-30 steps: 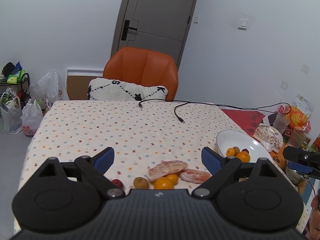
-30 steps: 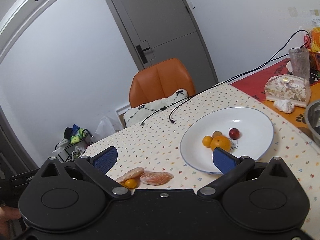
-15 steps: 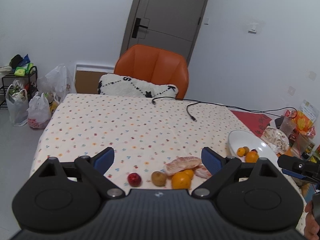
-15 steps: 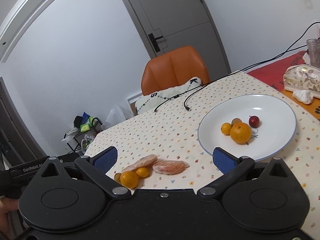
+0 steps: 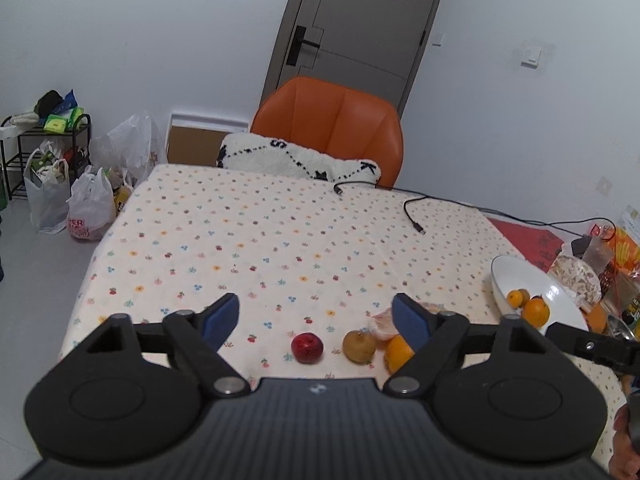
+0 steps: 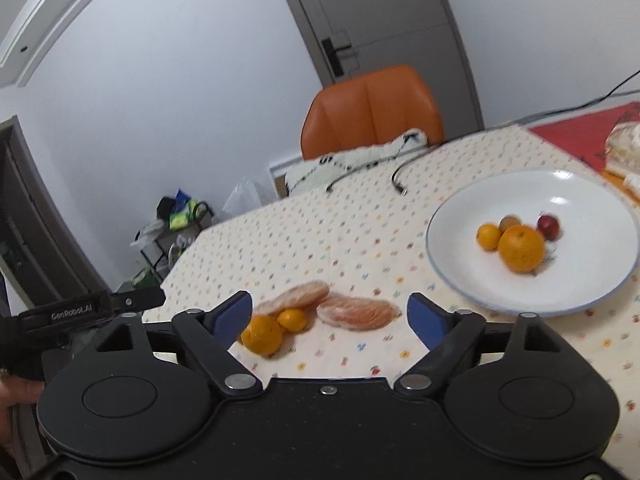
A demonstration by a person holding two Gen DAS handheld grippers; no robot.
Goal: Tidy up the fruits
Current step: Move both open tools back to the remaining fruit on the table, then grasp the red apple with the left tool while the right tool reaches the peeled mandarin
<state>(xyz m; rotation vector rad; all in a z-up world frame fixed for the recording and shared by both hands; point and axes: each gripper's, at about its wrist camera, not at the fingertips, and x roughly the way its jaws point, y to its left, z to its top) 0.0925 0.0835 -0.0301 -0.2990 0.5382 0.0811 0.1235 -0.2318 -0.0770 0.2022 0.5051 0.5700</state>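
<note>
Both grippers, left and right, gaping wide, holding nothing. Risking nudging the round red fruit off the table edge, or squashing peeled segments.

Matte black left gripper and right gripper, blue finger pads, silver pivot screws, ribbed housing.

Printed cloth, matt and soft, covers the worktop. The white plate shines, glossy glazed ceramic with a highlight. Both hand-held grippers, left and right, show matt black plastic, blue pads, bright metal pivots. The orange chair looks smooth, leather-like; the cushion fuzzy.
</note>
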